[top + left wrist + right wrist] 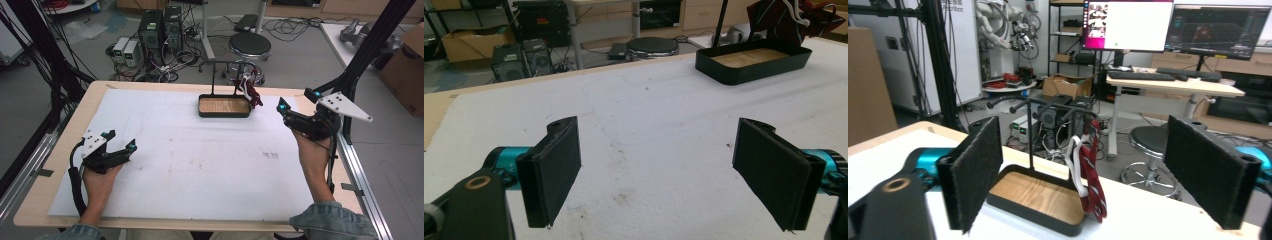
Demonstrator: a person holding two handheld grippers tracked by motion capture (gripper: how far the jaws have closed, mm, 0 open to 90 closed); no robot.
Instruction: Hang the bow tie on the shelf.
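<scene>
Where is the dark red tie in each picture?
High view: the dark red tie hangs at the far middle, by the right end of the black tray.
Left gripper view: top right corner, behind the tray.
Right gripper view: lower centre, right of the tray.
Shared landmark: the tray.

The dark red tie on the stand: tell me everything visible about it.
The tie is dark red cloth with pale diagonal stripes and a white strip beside it. It hangs draped over the right end of the black bar of the stand, folded, its ends dangling down past the right edge of the black tray with a wooden floor, at the far side of the table. Neither claw touches it.
</scene>
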